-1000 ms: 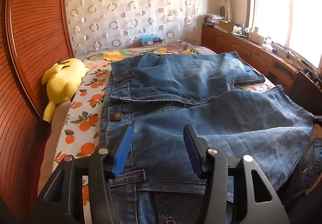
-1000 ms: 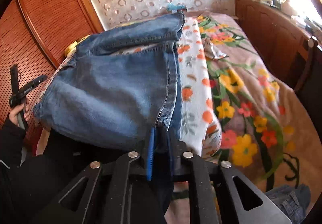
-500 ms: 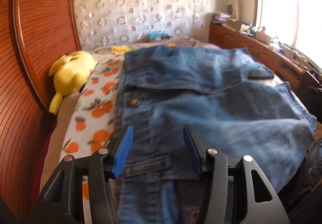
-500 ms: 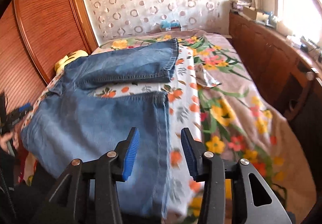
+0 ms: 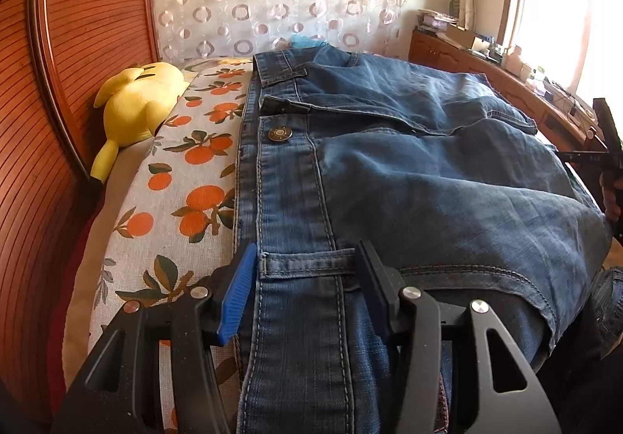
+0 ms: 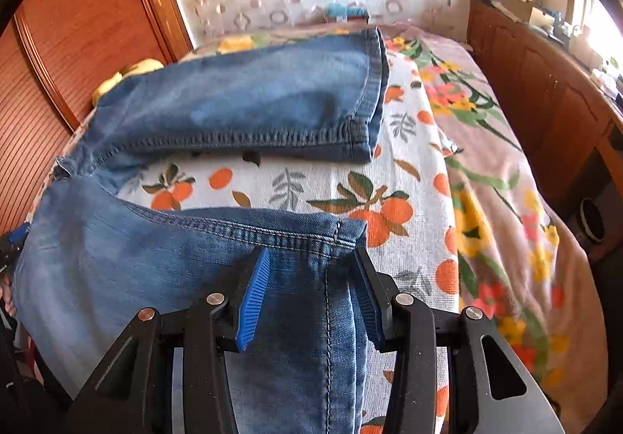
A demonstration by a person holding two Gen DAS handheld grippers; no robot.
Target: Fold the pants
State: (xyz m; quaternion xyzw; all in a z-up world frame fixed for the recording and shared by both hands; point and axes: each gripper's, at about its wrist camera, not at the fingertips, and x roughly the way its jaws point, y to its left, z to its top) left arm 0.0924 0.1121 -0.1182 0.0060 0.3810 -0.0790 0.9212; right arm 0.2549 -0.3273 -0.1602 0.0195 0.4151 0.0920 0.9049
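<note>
The pants (image 5: 409,169) lie spread on the bed (image 5: 183,177), waistband toward the headboard (image 5: 78,56) at the left; the plush toy (image 5: 136,103) lies on the bed between pants and headboard; the left claw (image 5: 307,286) hangs over the waistband, a belt loop (image 5: 303,264) between its parted fingers; the right claw (image 6: 307,293) hangs over the near leg's hem (image 6: 335,235); the far leg (image 6: 253,106) lies behind it, bed sheet between them; the counter (image 6: 545,83) runs along the bed's right side.

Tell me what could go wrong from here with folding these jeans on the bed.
The near leg hangs past the bed's front edge, so the jeans might slide off. The legs lie spread with orange-print sheet showing between them, so a fold now could come out crooked. Both grippers, left and right, stand open, holding nothing.
</note>
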